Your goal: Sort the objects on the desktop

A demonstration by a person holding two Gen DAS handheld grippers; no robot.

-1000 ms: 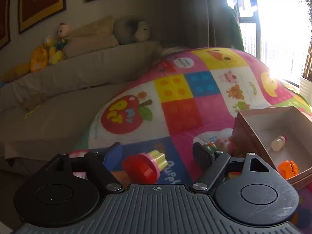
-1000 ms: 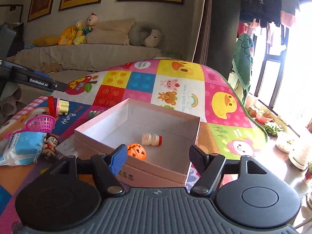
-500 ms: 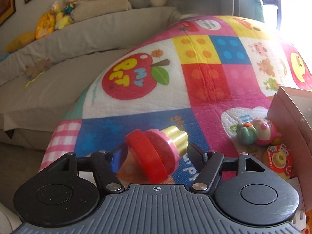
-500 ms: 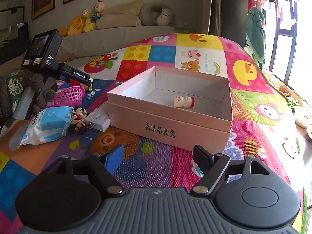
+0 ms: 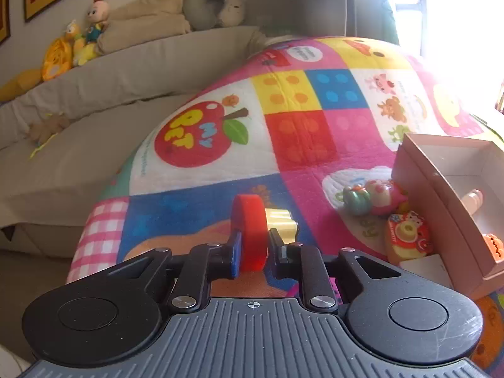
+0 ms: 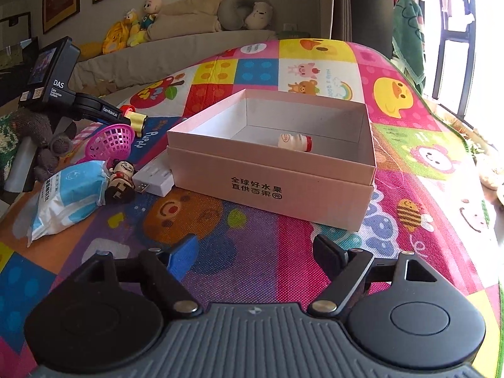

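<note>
Your left hand-held gripper (image 5: 254, 252) pinches the red disc of the red-and-gold toy stamp (image 5: 252, 230), low over the colourful quilted play mat (image 5: 299, 132). Only the thin rim is gripped, so it may twist loose. The pink cardboard box (image 5: 441, 195) wall and small plastic toys (image 5: 378, 201) crowd your right; leftward stays open. Your right hand-held gripper (image 6: 256, 256) hangs spread, holding nothing.

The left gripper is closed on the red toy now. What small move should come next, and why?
Probably lift the red and gold toy a little and carry it right toward the pink box. The left gripper is shut on its red disc, the box stands open, and the small toys beside the box wall must be cleared.
</note>
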